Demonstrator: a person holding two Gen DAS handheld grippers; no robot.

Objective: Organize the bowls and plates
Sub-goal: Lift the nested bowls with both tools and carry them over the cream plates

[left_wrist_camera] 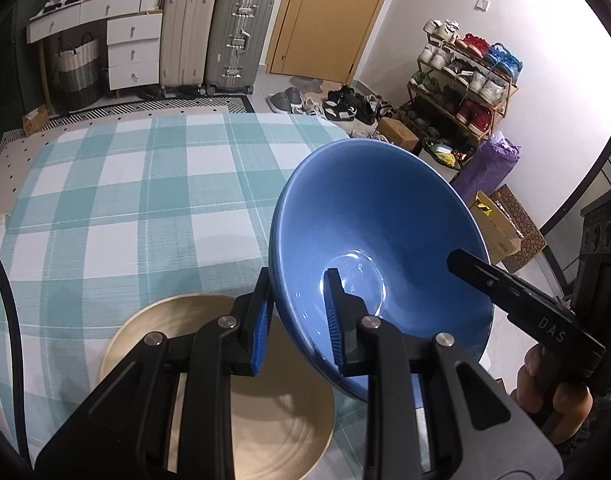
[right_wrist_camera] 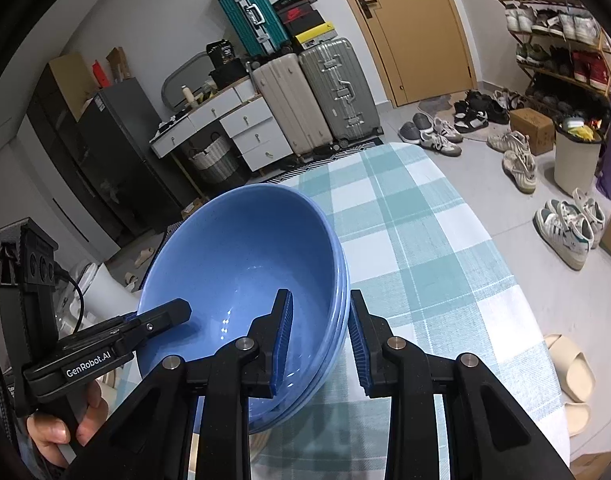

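A stack of blue bowls point(left_wrist_camera: 385, 220) point(right_wrist_camera: 233, 248) hangs tilted above the table, held from both sides. My left gripper point(left_wrist_camera: 299, 280) is shut on the stack's left rim, one blue pad inside and one outside. My right gripper point(right_wrist_camera: 320, 296) is shut on the right rim in the same way, across several nested rims. Each gripper shows in the other's view: the right gripper point(left_wrist_camera: 465, 266) reaches in over the far rim, and the left gripper point(right_wrist_camera: 181, 308) does so too, a hand below it. A beige ridged plate point(left_wrist_camera: 273, 420) lies on the checked tablecloth point(left_wrist_camera: 125, 200) under the left gripper.
The teal-and-white cloth point(right_wrist_camera: 425, 240) covers a rounded table whose edge drops to the floor on the right. Beyond stand suitcases point(left_wrist_camera: 217, 36), white drawers point(left_wrist_camera: 133, 48), a wooden door point(left_wrist_camera: 329, 16), a shoe rack point(left_wrist_camera: 461, 80), loose shoes point(right_wrist_camera: 561, 232) and a white bin point(right_wrist_camera: 573, 160).
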